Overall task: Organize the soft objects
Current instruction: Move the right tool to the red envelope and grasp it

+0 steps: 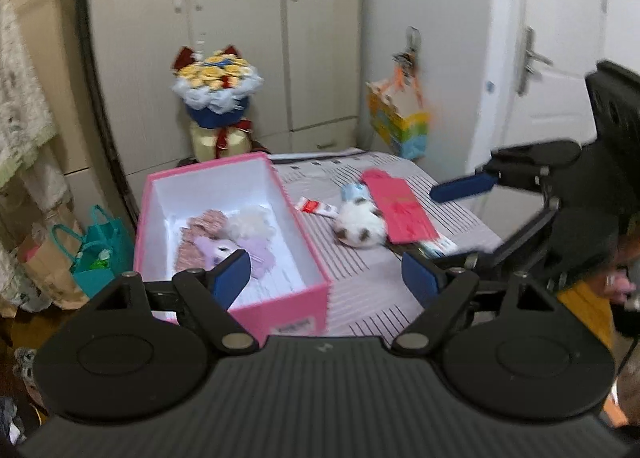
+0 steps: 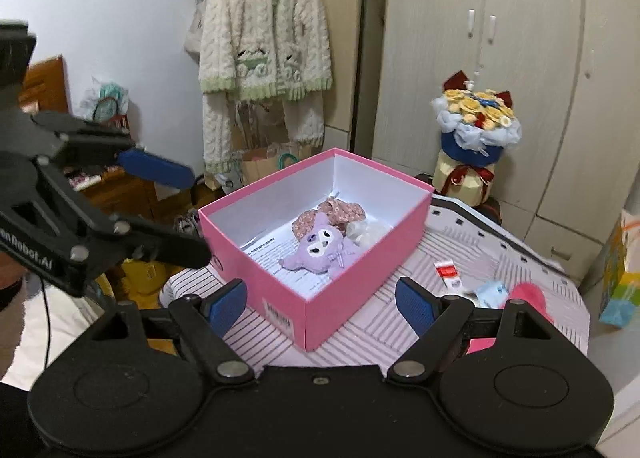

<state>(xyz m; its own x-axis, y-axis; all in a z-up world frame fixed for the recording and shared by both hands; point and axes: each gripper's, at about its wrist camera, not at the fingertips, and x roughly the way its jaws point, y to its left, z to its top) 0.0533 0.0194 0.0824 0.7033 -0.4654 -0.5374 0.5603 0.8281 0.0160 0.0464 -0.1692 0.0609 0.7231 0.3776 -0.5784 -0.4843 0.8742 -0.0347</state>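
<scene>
An open pink box (image 1: 280,310) (image 2: 344,298) stands on the striped table. Inside it lie a purple plush (image 2: 320,246) (image 1: 256,250), a floral fabric piece (image 2: 332,210) (image 1: 200,226) and a white fluffy item (image 2: 366,232) (image 1: 252,220). A white plush with brown spots (image 1: 360,224) lies on the table right of the box, beside a red envelope (image 1: 400,210). My left gripper (image 1: 326,278) is open and empty above the box's near right corner. My right gripper (image 2: 320,304) is open and empty in front of the box; it also shows in the left wrist view (image 1: 444,226).
A small red-and-white tube (image 1: 318,208) (image 2: 448,274) lies on the striped table (image 1: 384,298). A flower bouquet (image 1: 218,98) (image 2: 474,126) stands behind the box before white cabinets. Paper bags (image 1: 92,254) sit on the floor at left. A colourful bag (image 1: 400,122) hangs at right.
</scene>
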